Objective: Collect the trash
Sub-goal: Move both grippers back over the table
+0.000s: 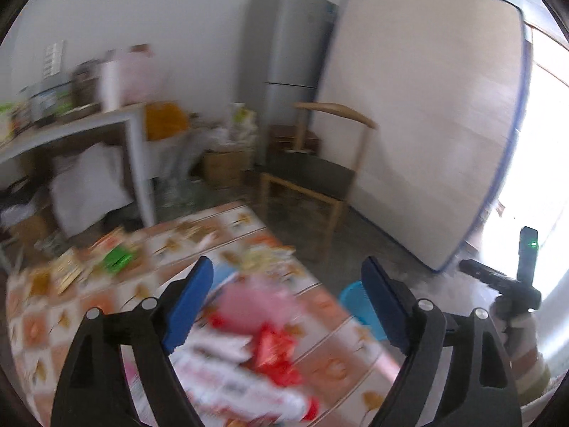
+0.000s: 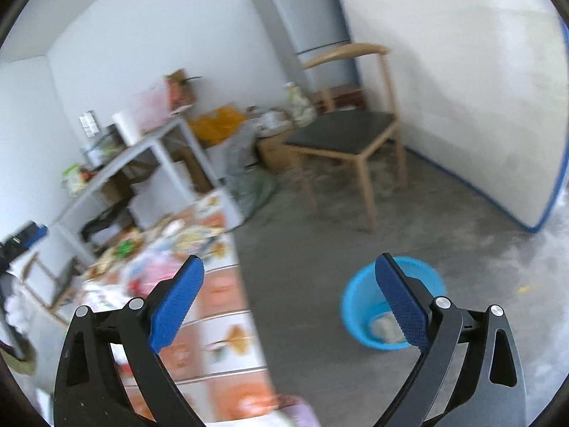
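Observation:
Snack wrappers litter a table with an orange-and-white patterned cloth (image 1: pixel 320 306). In the left wrist view a red wrapper (image 1: pixel 274 352), a pink bag (image 1: pixel 249 302), a white-and-red packet (image 1: pixel 234 388) and a green wrapper (image 1: pixel 117 258) lie on it, all blurred. My left gripper (image 1: pixel 288 302) is open and empty above the red wrapper and pink bag. My right gripper (image 2: pixel 288 306) is open and empty, over the table's right edge (image 2: pixel 227 320). A blue bucket (image 2: pixel 359 306) stands on the floor to the right, with pale trash inside; it also shows in the left wrist view (image 1: pixel 359 302).
A wooden chair (image 2: pixel 348 135) with a dark seat stands behind the bucket. A mattress (image 2: pixel 462 89) leans on the wall at the right, a grey fridge (image 2: pixel 306 10) behind. A white side table (image 2: pixel 142 156) with clutter and boxes stands at the left.

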The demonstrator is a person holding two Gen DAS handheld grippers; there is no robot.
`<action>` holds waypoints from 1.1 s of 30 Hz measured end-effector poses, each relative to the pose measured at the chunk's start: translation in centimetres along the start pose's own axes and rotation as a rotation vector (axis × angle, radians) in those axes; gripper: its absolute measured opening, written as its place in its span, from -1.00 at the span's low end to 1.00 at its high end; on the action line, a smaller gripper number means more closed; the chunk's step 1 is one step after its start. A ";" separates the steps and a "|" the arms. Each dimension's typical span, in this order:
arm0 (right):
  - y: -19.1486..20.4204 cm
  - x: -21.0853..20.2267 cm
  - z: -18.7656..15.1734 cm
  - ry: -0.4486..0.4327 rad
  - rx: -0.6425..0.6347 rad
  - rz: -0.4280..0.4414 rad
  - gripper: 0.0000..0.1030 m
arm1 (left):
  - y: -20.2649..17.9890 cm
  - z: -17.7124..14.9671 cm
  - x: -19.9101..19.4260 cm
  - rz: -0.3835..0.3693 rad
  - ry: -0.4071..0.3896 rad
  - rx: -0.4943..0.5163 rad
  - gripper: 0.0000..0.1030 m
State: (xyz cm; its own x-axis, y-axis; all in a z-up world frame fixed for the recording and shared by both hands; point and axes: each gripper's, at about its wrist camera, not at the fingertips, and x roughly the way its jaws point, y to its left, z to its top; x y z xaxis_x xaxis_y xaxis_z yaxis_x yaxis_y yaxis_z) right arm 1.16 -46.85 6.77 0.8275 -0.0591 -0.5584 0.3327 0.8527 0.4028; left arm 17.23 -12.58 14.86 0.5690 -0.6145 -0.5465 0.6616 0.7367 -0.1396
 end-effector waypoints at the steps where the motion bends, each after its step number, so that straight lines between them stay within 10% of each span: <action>1: 0.7 0.2 -0.2 0.016 0.001 0.028 0.80 | 1.1 -1.0 -0.8 0.019 0.000 -0.030 0.61; 14: 13.4 8.6 -2.0 0.233 -0.126 0.221 0.73 | 7.2 -10.3 -3.8 0.157 -0.017 -0.220 0.61; 24: 18.6 15.6 -4.2 0.282 -0.384 0.145 0.36 | 9.8 -11.3 -3.0 0.148 0.009 -0.280 0.61; 33: 18.1 19.1 -4.9 0.393 -0.346 0.160 -0.22 | 10.8 -10.5 -2.2 0.125 0.030 -0.294 0.61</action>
State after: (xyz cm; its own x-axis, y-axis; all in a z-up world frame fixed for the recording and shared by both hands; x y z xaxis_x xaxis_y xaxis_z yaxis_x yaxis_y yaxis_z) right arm 20.80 -29.96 -0.17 0.6025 0.2273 -0.7651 -0.0069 0.9600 0.2798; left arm 18.03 -0.34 5.87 0.6198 -0.5084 -0.5978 0.4153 0.8588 -0.2999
